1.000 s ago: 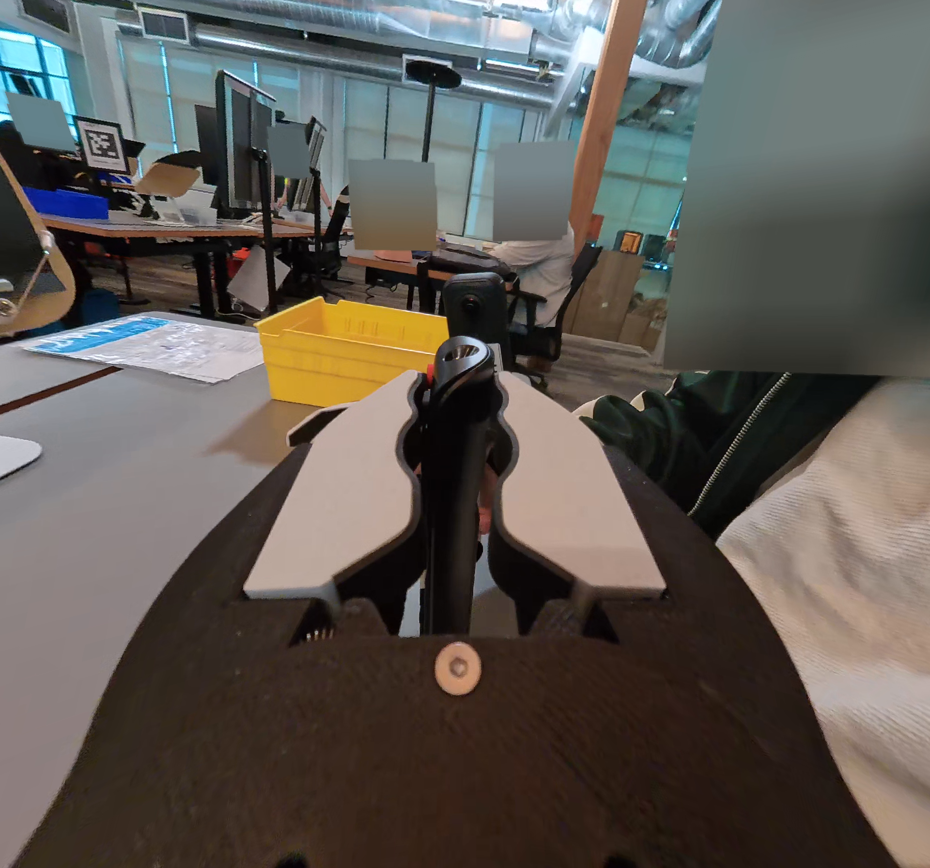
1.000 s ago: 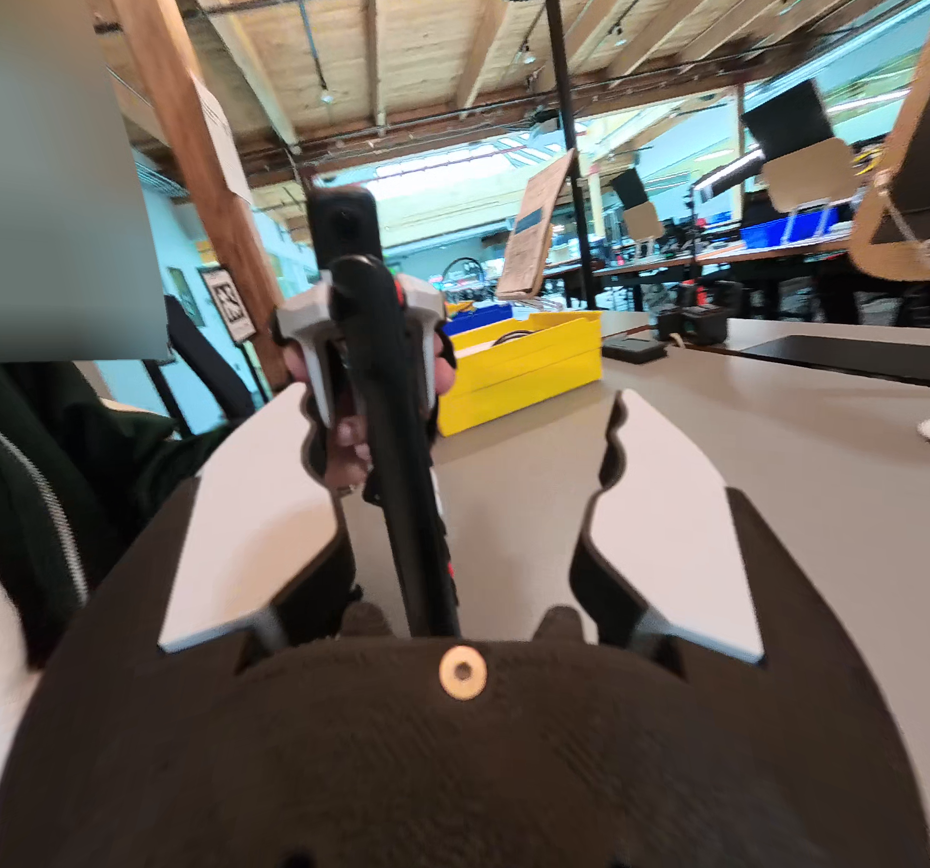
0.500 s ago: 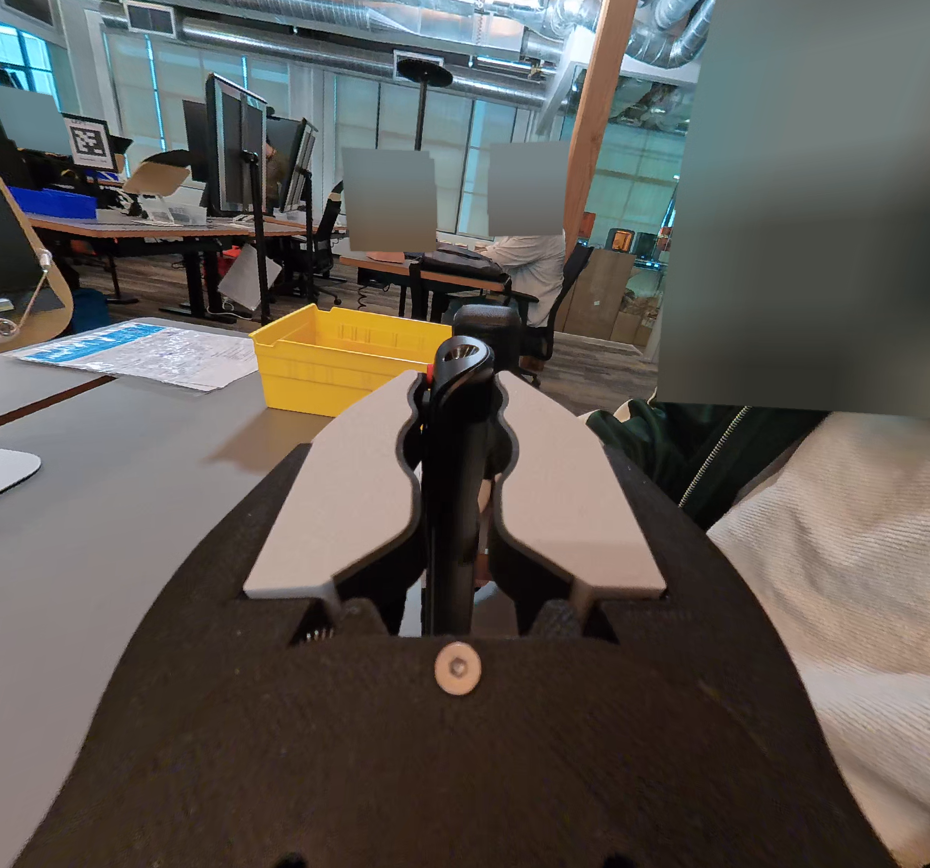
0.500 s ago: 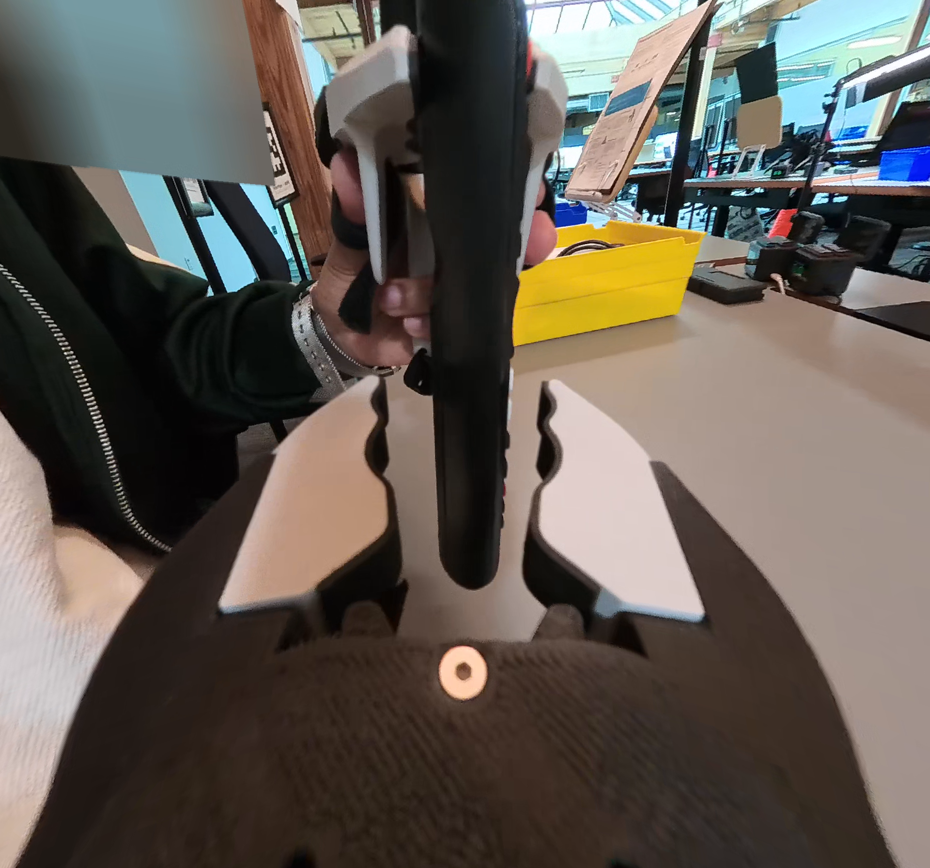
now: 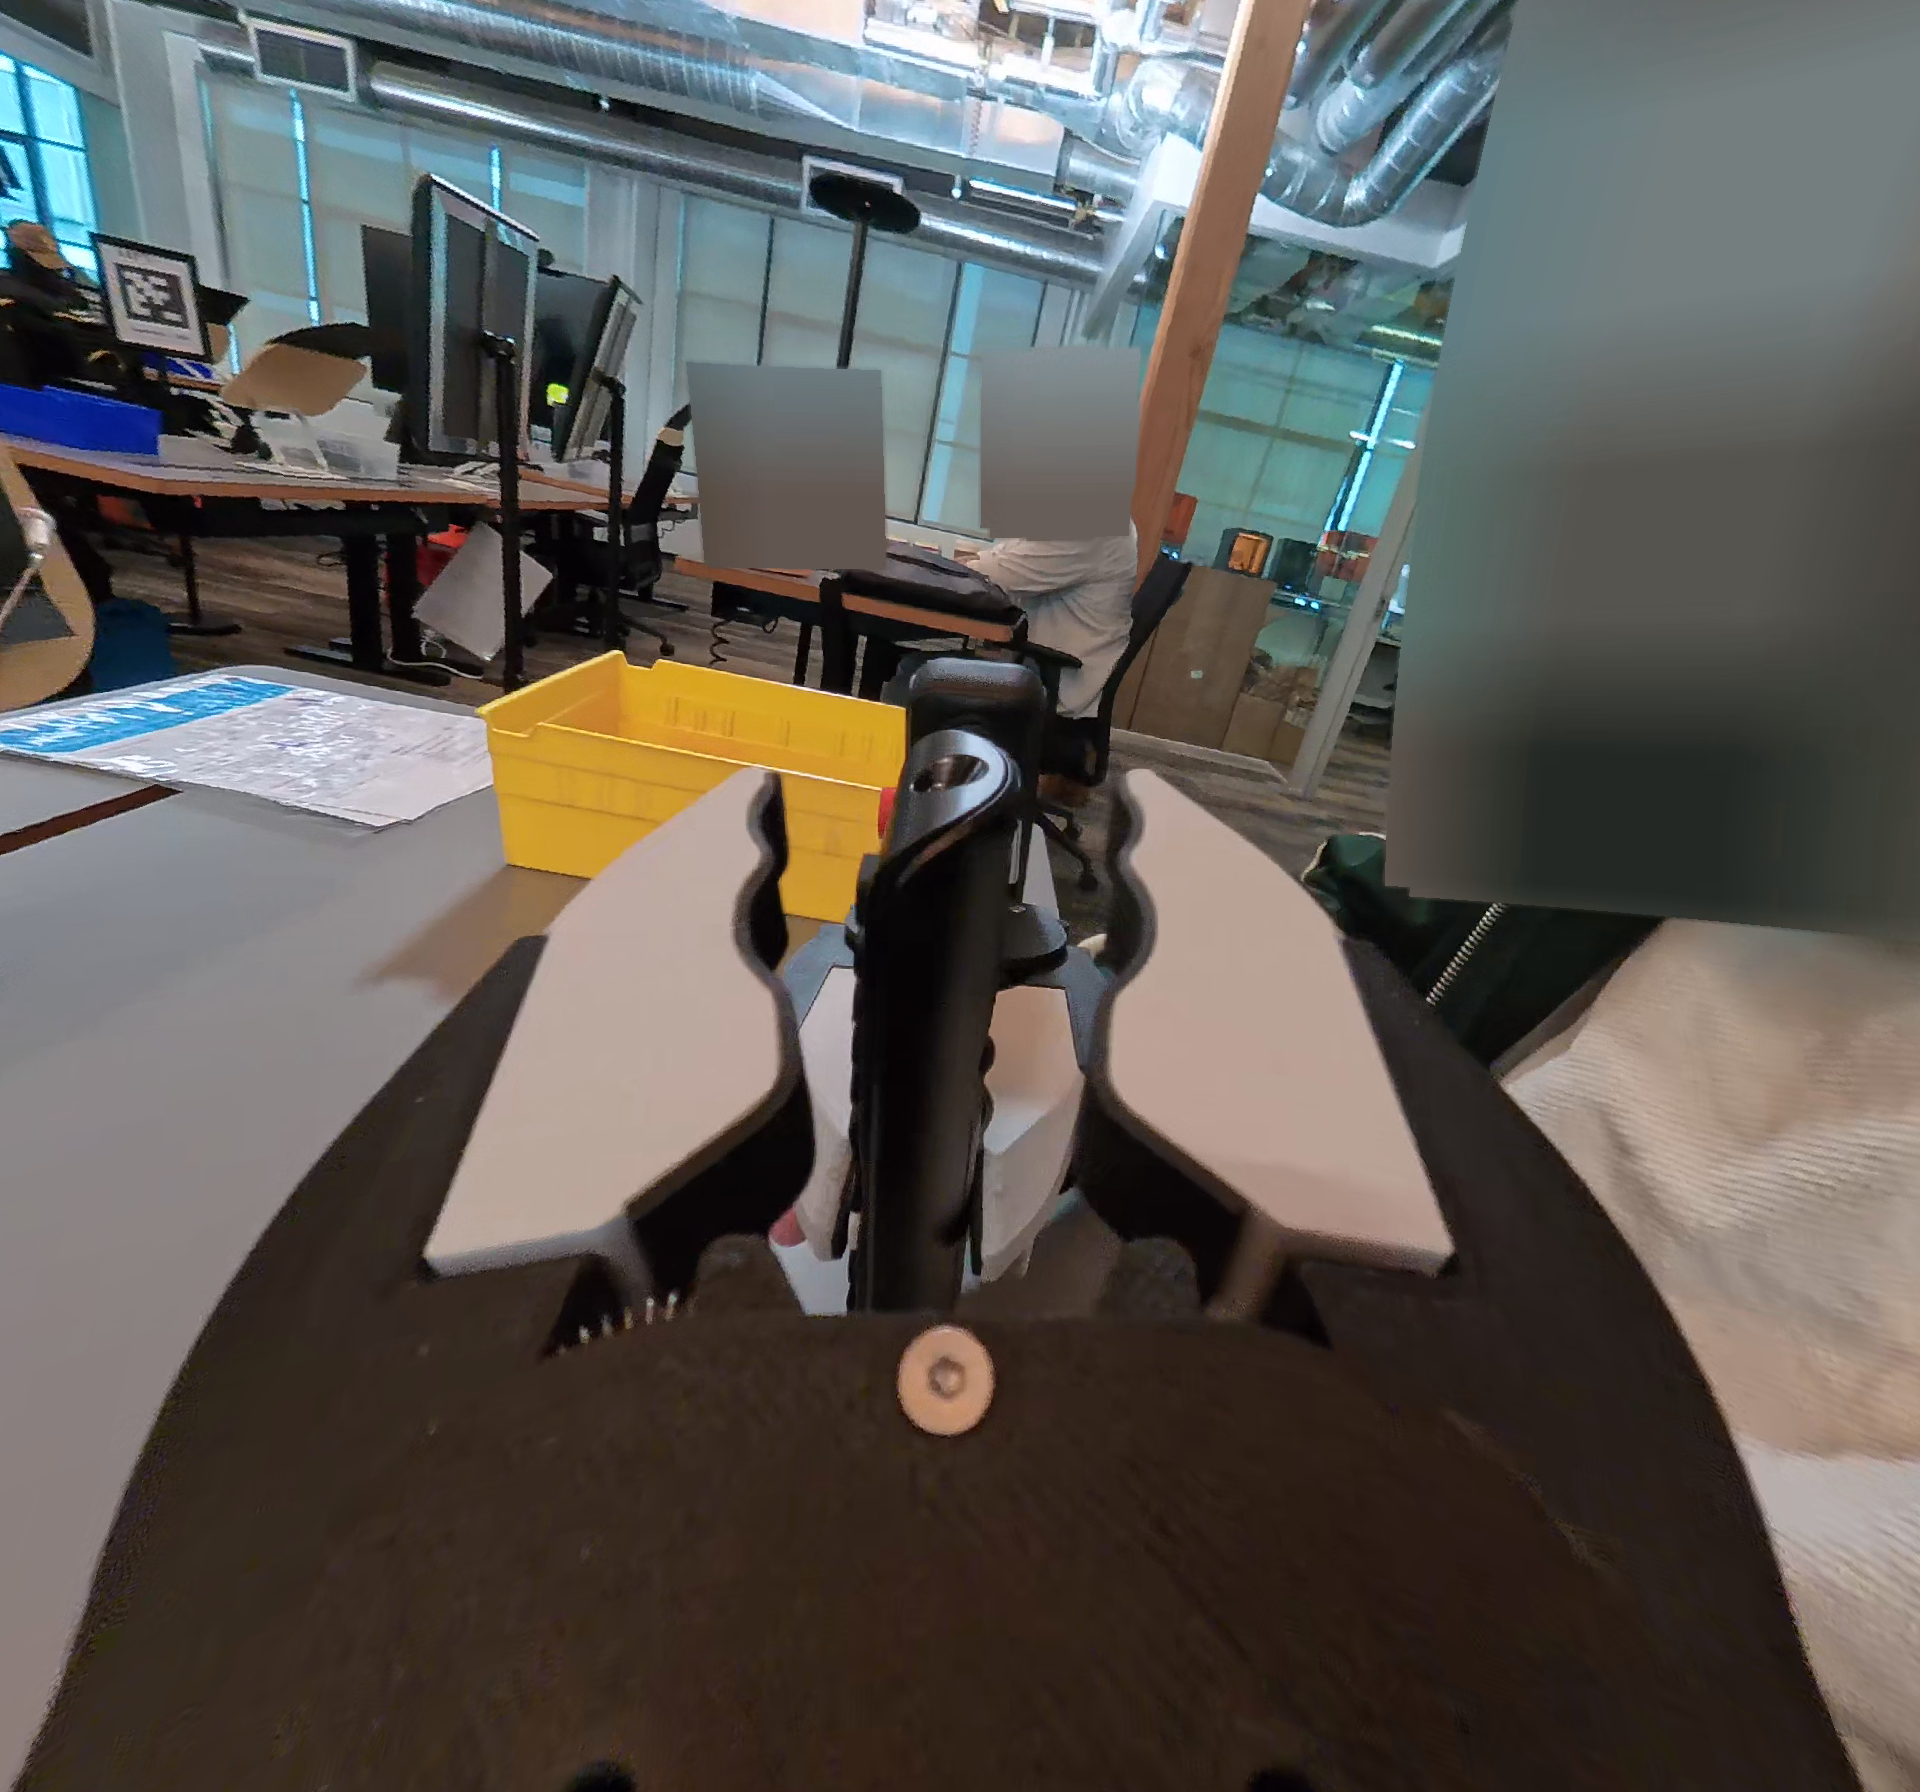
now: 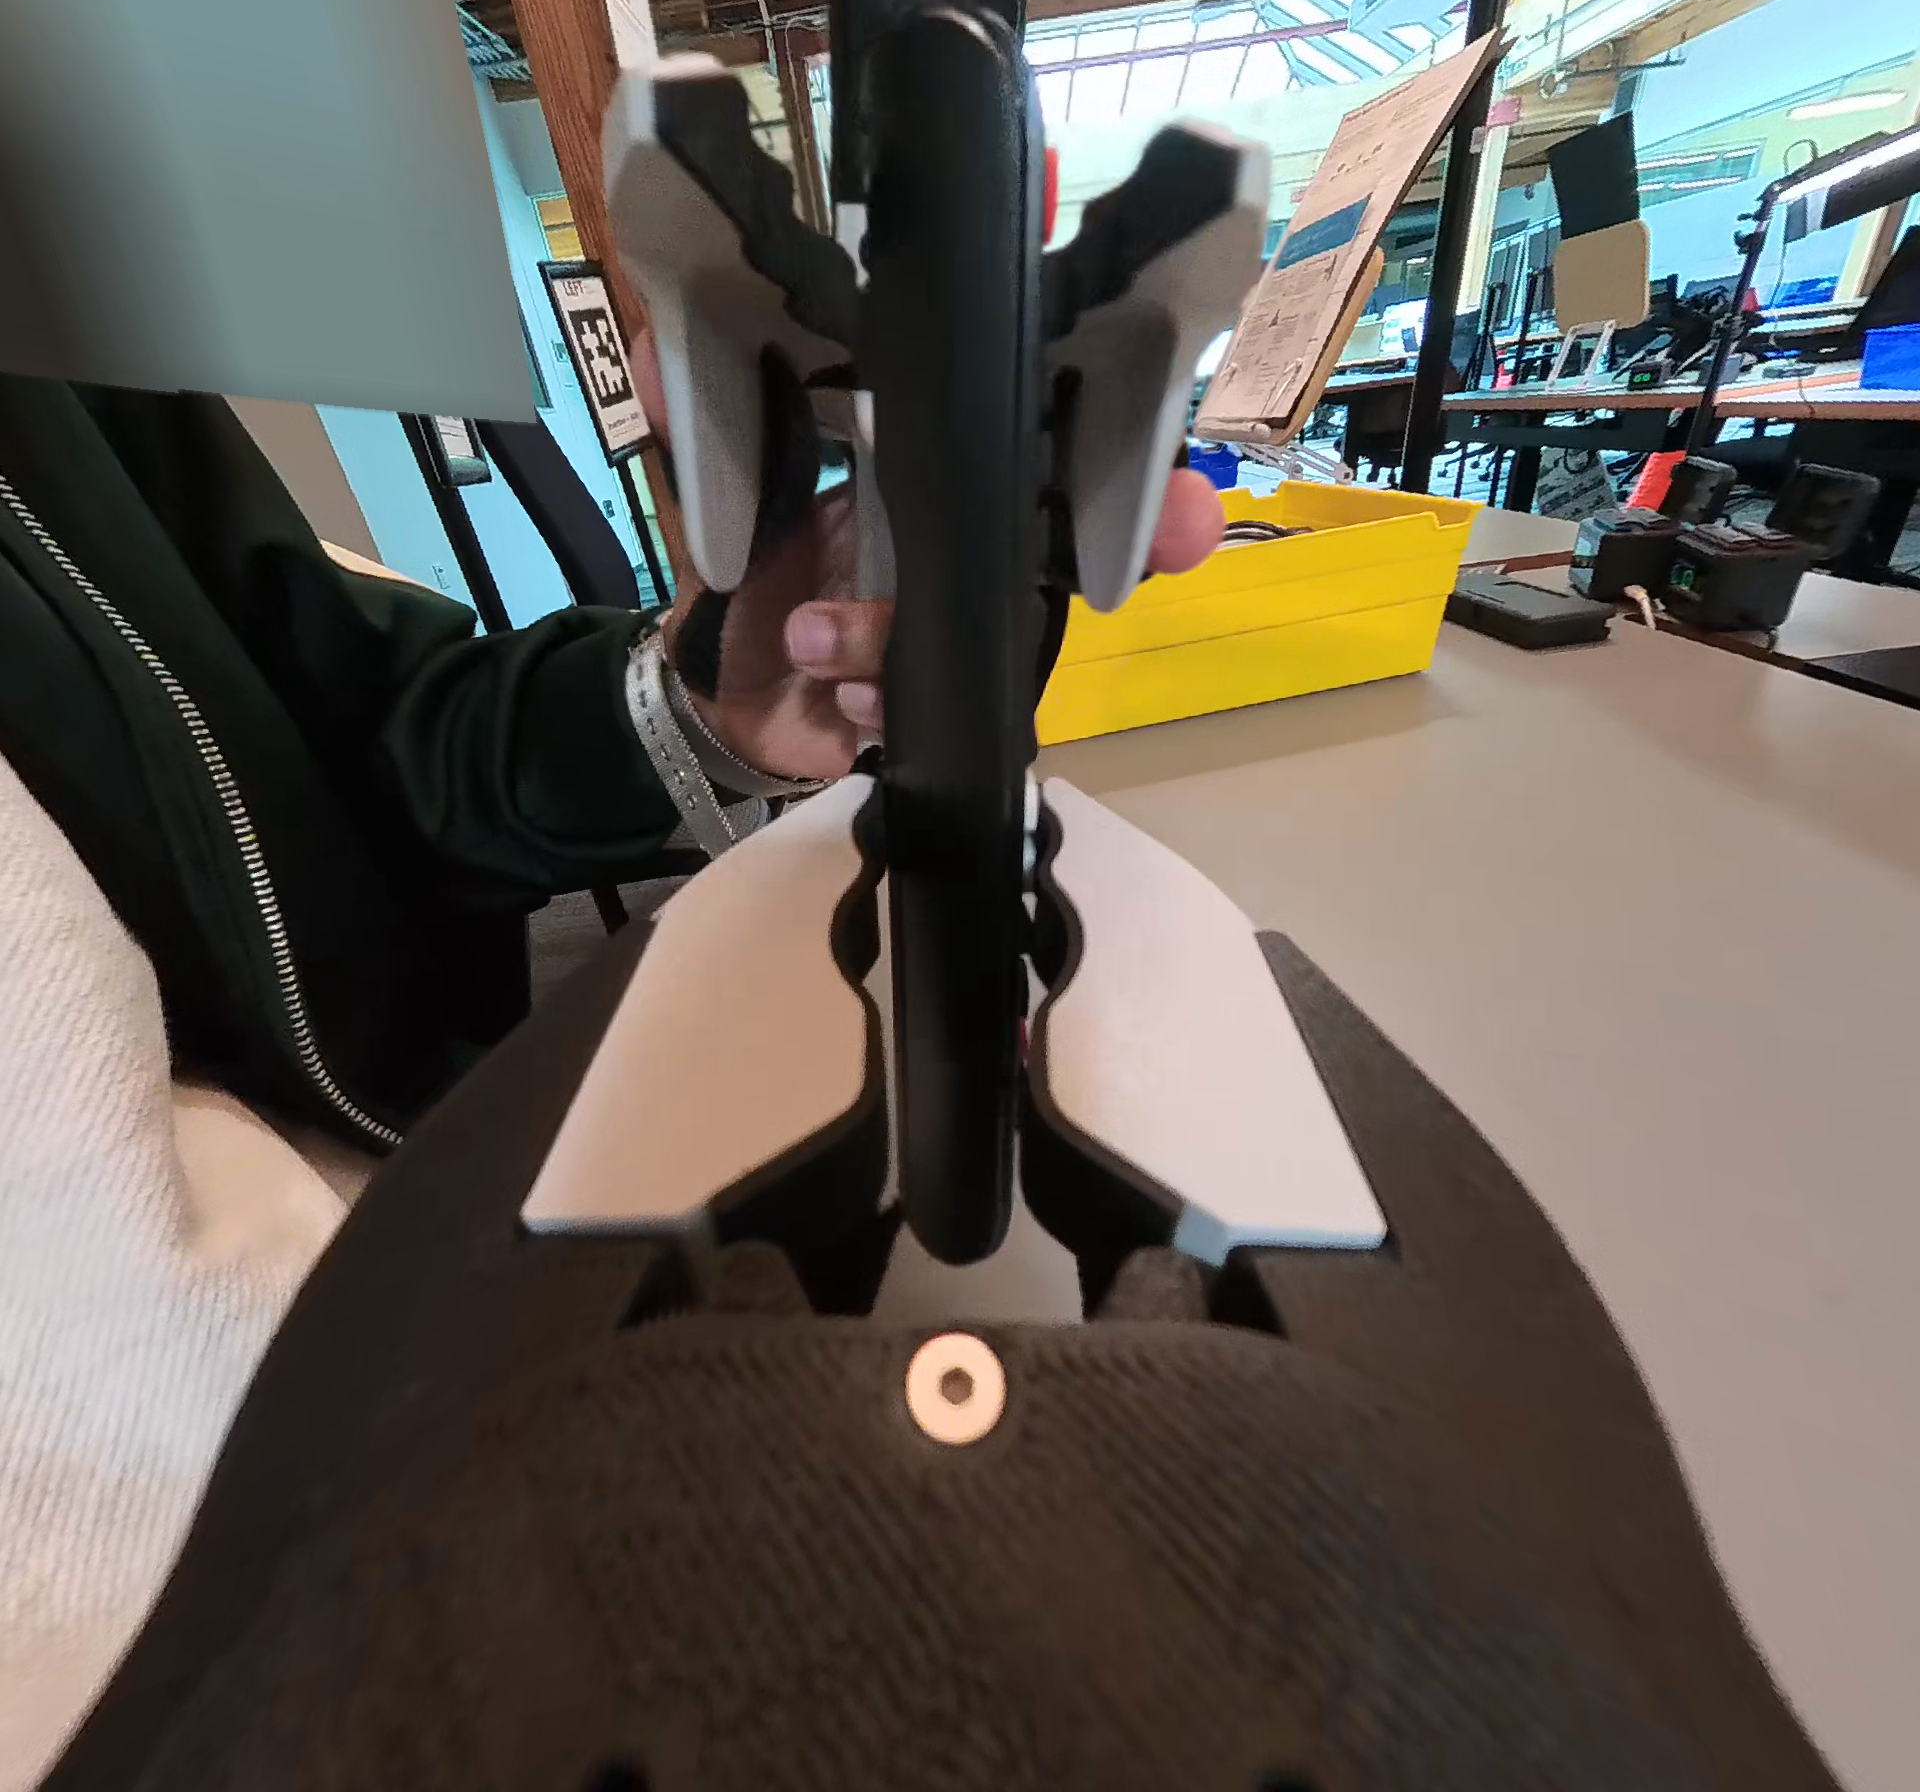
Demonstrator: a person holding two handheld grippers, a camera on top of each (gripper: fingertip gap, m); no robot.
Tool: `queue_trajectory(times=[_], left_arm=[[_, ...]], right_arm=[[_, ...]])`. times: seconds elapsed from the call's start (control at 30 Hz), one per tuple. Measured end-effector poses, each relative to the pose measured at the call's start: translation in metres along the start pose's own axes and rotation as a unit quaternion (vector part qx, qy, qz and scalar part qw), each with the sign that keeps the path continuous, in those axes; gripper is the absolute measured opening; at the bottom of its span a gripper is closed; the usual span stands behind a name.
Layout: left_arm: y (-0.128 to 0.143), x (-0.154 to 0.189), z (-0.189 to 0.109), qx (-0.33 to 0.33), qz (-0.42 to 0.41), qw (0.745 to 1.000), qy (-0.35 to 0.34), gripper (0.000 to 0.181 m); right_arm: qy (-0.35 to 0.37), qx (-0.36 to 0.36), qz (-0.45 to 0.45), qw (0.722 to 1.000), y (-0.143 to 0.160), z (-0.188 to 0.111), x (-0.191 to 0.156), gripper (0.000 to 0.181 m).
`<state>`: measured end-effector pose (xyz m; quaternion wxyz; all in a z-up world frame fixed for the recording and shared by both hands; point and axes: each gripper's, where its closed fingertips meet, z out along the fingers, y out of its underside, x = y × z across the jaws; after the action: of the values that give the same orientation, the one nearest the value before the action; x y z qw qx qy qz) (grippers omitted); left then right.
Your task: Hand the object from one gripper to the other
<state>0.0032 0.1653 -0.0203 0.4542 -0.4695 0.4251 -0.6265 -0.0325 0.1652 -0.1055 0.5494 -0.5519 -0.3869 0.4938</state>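
From my left wrist camera, my left gripper (image 5: 943,797) has its two grey fingers (image 5: 623,1036) spread apart, with clear gaps on both sides of the black object (image 5: 930,1025), a long slim handle-like piece that stands edge-on between them without touching either. Beyond it, low in the gap, the pale fingers of my right gripper (image 5: 1023,1077) press against the object's far part. A yellow bin (image 5: 665,766) sits farther off to the left on the grey table (image 5: 208,994). From my right wrist camera, my right gripper (image 6: 956,812) is closed on the black object (image 6: 951,599), its fingertips pinching the lower part, while the object rises upright. Higher up and farther away, my left gripper (image 6: 935,153) flanks the object with its fingers splayed, held by my hand (image 6: 790,641). The yellow bin (image 6: 1247,620) lies to the right on the table (image 6: 1507,911).
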Motion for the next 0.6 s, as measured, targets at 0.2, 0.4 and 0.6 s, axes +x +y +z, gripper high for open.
queue_trajectory(times=[0.2,0.4,0.6], left_arm=[[-0.002,-0.009,-0.007,0.019,-0.006,1.000,-0.015,0.074],[0.026,-0.024,-0.011,-0.015,-0.014,1.000,-0.018,0.073],[0.092,-0.029,-0.009,-0.097,-0.088,0.991,0.033,0.051]], right_arm=[[0.007,0.036,0.020,0.999,-0.012,-0.008,0.007,0.025],[0.008,0.104,0.051,0.993,-0.032,-0.024,0.016,0.025],[0.020,0.159,0.063,0.985,-0.049,-0.039,0.025,0.024]])
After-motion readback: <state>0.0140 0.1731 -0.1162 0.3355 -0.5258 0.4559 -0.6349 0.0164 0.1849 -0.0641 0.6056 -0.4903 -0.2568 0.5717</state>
